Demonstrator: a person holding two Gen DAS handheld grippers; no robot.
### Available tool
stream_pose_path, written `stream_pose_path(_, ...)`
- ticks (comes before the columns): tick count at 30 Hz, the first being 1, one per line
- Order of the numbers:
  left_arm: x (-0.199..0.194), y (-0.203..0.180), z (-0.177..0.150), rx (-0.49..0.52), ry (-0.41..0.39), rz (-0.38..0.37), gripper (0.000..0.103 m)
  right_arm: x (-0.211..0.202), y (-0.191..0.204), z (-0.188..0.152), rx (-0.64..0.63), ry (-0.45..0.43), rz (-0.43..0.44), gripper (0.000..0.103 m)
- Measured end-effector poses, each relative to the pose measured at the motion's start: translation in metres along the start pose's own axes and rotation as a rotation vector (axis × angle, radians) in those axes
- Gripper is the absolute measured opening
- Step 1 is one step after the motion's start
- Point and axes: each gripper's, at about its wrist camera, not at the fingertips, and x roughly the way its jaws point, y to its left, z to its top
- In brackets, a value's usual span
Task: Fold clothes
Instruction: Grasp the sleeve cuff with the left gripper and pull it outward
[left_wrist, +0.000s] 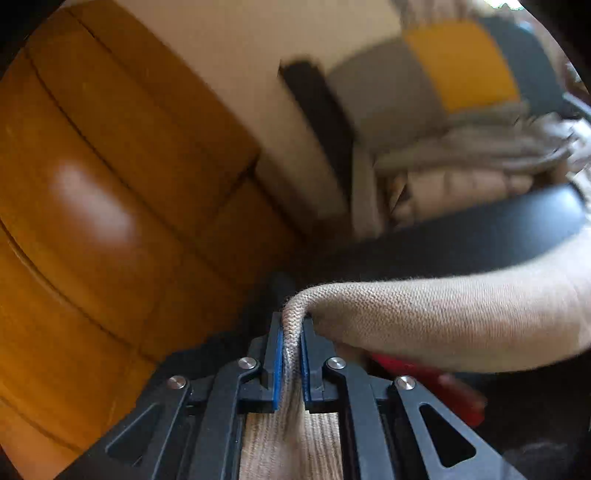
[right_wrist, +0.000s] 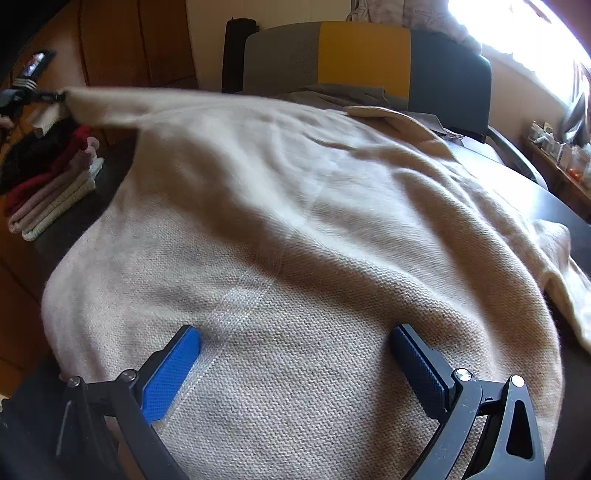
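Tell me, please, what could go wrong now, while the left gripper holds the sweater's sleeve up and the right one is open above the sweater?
1. The left gripper pinches only a narrow fold of the beige sweater; the knit may slip out if pulled.
2. The right gripper is open and grips nothing, so the body may drag across the dark table.
3. The lifted sleeve passes near the stack of folded clothes and could disturb it.

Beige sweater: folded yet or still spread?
Mostly spread. The beige sweater lies open across the dark table; the left tool is shut on one sleeve end, lifted off to the side. The right tool is open over it.
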Motion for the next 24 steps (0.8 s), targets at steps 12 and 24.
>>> stream_pose_path(12, -0.030, 0.024, -0.011, -0.107, 0.059, -0.020, 0.029, 0.004, 0.002, 0.008, -0.033, 0.039, 0.018, 0.103)
stream_pose_path(24, -0.030, 0.051, -0.009, -0.551, 0.083, -0.181, 0.032, -0.046, -0.034, 0.081, -0.033, -0.115, 0.089, 0.088)
